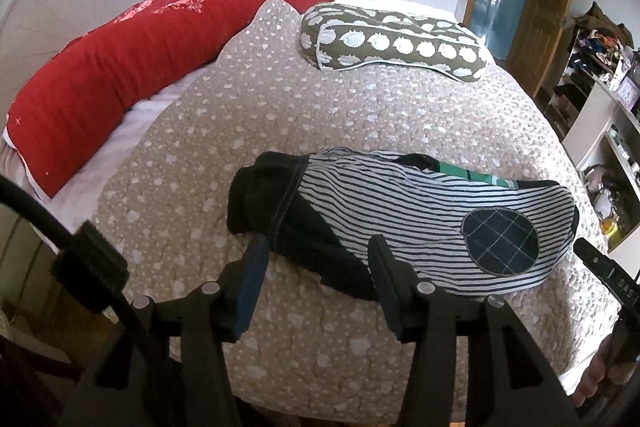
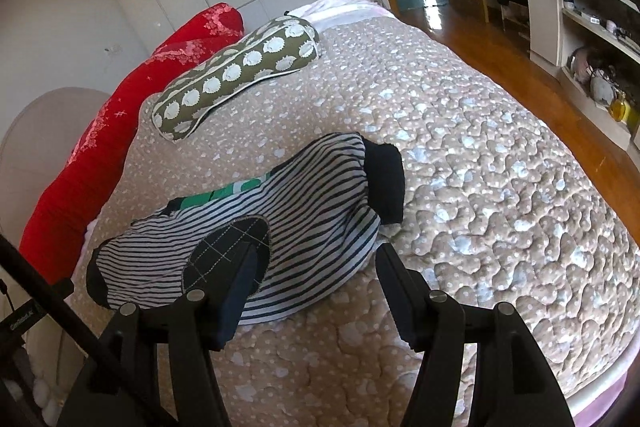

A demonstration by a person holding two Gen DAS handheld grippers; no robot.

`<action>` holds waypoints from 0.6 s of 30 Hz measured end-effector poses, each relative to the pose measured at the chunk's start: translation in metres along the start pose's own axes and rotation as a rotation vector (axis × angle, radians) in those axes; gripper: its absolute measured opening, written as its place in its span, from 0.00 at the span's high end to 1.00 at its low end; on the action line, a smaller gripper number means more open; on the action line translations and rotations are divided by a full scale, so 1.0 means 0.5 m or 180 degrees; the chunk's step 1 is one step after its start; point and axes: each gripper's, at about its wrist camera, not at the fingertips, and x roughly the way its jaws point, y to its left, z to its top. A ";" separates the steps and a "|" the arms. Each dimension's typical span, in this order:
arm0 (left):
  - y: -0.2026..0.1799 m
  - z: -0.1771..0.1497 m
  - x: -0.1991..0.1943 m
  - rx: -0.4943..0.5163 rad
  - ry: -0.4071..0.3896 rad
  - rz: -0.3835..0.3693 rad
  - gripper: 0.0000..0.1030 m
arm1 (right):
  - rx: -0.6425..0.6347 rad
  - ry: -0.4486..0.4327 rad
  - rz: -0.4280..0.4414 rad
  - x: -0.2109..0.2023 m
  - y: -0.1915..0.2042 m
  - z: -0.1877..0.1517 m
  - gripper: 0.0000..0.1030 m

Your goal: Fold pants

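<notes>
On the quilted bedspread (image 1: pixel 360 115), well clear of the spotted pillow (image 1: pixel 392 43), the striped pants (image 1: pixel 400 211) lie bunched mid-bed so both claws can reach the near edge; left gripper (image 1: pixel 316 259) and right gripper (image 2: pixel 316 267) both spread wide, holding nothing, likely lining up a grab.

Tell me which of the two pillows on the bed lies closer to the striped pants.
The olive-brown pillow with white hedgehog-like spots, lying on the beige quilt just beyond the striped pants. The long red floral pillow sits farther off along the headboard side.
</notes>
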 end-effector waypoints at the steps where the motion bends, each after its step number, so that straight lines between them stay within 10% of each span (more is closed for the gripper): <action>1: 0.000 -0.001 0.003 -0.0004 0.0012 -0.0005 0.51 | 0.0000 0.0006 -0.0003 0.001 0.000 -0.001 0.36; 18: -0.006 -0.008 0.043 0.0004 0.0187 -0.0024 0.48 | 0.0023 0.0133 -0.0016 0.033 -0.009 -0.011 0.36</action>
